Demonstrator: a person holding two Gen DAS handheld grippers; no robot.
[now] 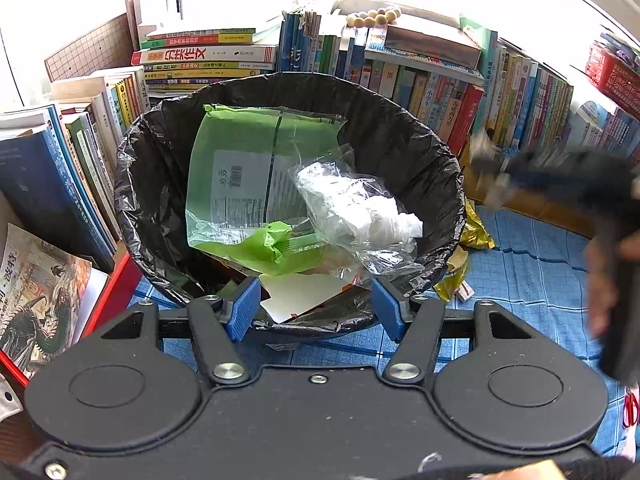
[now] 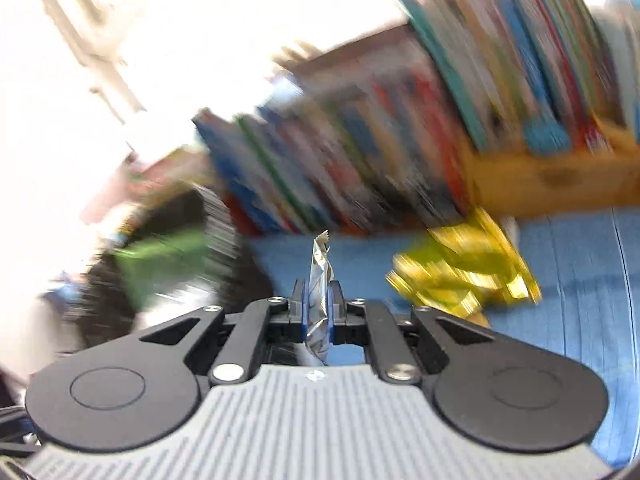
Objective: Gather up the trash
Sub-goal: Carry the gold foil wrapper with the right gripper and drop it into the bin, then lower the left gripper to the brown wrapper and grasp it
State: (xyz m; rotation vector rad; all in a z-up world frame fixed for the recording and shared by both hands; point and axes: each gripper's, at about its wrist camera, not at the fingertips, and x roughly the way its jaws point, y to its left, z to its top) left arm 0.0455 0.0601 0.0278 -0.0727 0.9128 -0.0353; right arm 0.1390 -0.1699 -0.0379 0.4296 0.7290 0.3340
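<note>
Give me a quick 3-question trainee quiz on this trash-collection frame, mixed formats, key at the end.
1. True or false: the right gripper is shut on a silver wrapper.
2. Multiple choice: the gold foil wrapper lies (A) inside the bin, (B) on the blue mat outside the bin, (C) on top of the books.
3. Short answer: what lines the trash bin, and how do the left gripper's jaws stand?

Key:
1. True.
2. B.
3. A black plastic liner; the jaws are spread open at the near rim, holding nothing.
</note>
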